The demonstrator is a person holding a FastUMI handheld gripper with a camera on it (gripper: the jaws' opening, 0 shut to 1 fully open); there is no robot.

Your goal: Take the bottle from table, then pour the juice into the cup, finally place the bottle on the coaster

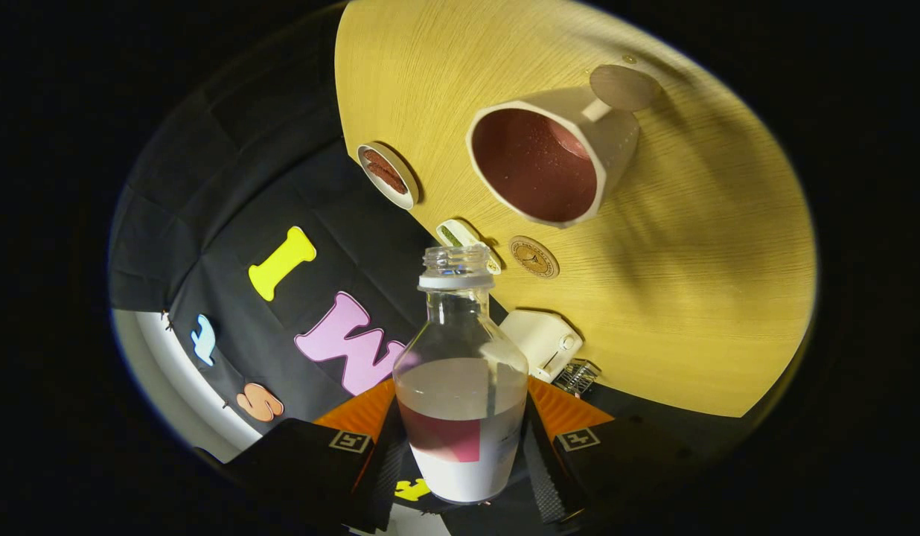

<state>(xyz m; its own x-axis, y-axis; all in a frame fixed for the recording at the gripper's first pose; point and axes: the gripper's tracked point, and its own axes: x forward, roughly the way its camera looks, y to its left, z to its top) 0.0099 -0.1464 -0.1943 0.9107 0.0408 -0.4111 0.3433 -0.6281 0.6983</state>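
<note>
1. Clear glass bottle (460, 372), round-shouldered with a narrow threaded neck and a white collar ring, open at the mouth; a white label with a dark red patch wraps its lower body, and pale liquid sits in the lower half.
2. White cup (553, 160) with a tapered wall, a small handle and a speckled reddish-brown inside, standing on the tabletop (713, 298) beyond the bottle's mouth.
3. Yellow wood-grain tabletop, matte, with fine parallel lines.
4. Round tan coaster (534, 257) with a dark printed emblem, lying flat between the bottle's neck and the cup.
5. Small white-rimmed round dish (388, 175) with something brown inside, near the tabletop's edge.
6. White boxy object (542, 339) just beside the bottle's shoulder.
7. Gripper (460, 447) closed partway, both ribbed black fingers (538, 469) pressing the bottle's label from either side, orange panels behind them.
</note>
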